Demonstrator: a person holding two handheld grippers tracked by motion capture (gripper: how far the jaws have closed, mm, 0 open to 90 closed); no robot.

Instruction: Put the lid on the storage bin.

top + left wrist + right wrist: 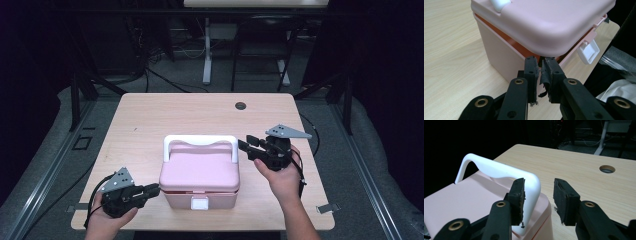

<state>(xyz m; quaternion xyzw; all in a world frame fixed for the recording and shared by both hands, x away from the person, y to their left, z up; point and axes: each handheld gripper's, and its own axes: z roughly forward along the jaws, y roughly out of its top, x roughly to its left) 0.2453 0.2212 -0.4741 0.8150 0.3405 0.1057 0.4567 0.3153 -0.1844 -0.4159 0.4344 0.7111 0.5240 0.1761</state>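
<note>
left tool (156, 189): jaws nearly together at the pink box's left lower corner, under the lid edge, gripping nothing | pink box (199, 172): mid-worktop (150, 115), lid down, white handle (200, 141) upright | right tool (246, 145): jaws apart around handle's right end, not clamped

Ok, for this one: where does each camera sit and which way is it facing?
High view: above the near edge, looking forward and down on the table; both hands and claws show.
Left gripper view: rides the left claw, facing the pink box corner.
Right gripper view: rides the right claw, facing the white handle.
All three share the box.
</note>
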